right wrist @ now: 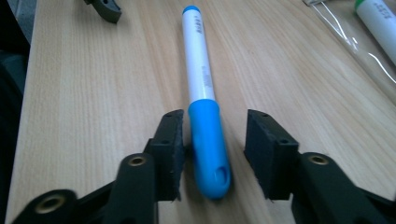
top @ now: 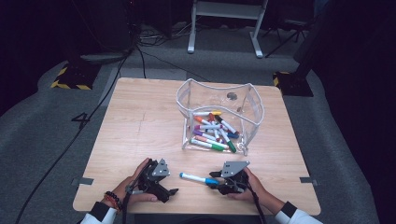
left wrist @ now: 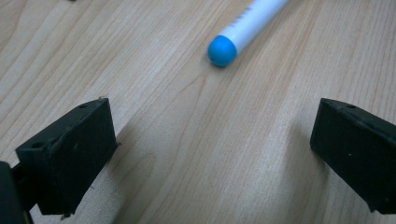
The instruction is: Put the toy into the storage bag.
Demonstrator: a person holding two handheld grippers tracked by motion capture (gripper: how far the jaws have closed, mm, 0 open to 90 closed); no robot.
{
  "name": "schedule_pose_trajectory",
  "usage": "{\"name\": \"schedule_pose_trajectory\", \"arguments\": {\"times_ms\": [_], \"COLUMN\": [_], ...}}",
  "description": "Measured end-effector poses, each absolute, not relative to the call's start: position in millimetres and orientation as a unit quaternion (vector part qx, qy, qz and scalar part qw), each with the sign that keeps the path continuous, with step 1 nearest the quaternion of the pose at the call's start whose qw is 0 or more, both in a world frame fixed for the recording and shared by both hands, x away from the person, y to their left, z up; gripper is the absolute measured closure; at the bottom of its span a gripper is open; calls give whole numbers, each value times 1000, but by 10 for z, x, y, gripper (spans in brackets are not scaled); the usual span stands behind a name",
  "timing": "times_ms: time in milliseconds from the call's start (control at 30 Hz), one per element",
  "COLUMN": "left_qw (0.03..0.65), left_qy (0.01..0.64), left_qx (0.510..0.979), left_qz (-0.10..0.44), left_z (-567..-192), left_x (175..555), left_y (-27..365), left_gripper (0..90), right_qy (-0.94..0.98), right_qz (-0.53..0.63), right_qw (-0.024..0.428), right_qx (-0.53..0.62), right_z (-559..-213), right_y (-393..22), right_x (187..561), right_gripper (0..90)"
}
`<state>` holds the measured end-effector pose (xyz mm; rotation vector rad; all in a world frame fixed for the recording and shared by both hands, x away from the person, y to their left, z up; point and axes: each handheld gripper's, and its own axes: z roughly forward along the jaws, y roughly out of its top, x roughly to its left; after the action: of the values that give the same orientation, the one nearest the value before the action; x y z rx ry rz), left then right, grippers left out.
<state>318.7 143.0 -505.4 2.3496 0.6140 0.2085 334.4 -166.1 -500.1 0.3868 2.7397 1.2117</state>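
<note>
A blue marker [top: 198, 178] lies flat on the wooden table [top: 140, 126]. In the high view its long side runs from about 9 o'clock to 3 o'clock, tipped a little down at the 3 o'clock end. It sits near the front edge of the table, between the two claws. Its small round blue end points at the left claw [top: 170, 192]. Its big blue cap points at the right claw [top: 214, 183].

The marker is a long, round stick. The body is white and smooth, with small grey print on it. The cap is bright blue plastic with a hole in its end. The table is pale wood with thin lines in it. At about 12 o'clock from the marker stands a clear plastic bag [top: 219, 116] with a white edge. It is soft and see-through, and many markers [top: 214, 133] of other colours lie in it.

The right claw is partly open around the blue cap. One black pad [right wrist: 175, 149] touches the cap's side. The other pad stands a little apart from it, so the cap is not squeezed.

The left claw is wide open and holds nothing. The marker's round end lies just past its pads.
</note>
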Motion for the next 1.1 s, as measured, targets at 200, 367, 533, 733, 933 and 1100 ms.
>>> {"name": "schedule_pose_trajectory", "arguments": {"times_ms": [200, 367, 533, 733, 933, 1100], "left_qw": [345, 345, 345, 345, 345, 345], "left_qy": [237, 237, 237, 236, 236, 235], "left_qx": [905, 905, 905, 905, 905, 905], "left_qz": [81, 80, 80, 79, 79, 79], "left_z": [-5055, -5055, -5055, -5054, -5054, -5054], "left_x": [3192, 3192, 3192, 3195, 3195, 3196], "left_y": [1425, 1425, 1425, 1425, 1426, 1425], "left_gripper": [4, 4, 4, 4, 4, 4], "right_qy": [903, 902, 904, 910, 910, 905], "right_qz": [407, 408, 405, 393, 392, 399], "right_qw": [56, 59, 54, 56, 68, 85], "right_qx": [123, 127, 126, 122, 119, 120], "right_z": [-5010, -5011, -4999, -4972, -4886, -4781], "right_y": [-1655, -1666, -1665, -1722, -1822, -1902], "right_x": [3510, 3595, 3628, 3649, 3672, 3677], "right_gripper": [666, 744, 750, 751, 751, 752]}}
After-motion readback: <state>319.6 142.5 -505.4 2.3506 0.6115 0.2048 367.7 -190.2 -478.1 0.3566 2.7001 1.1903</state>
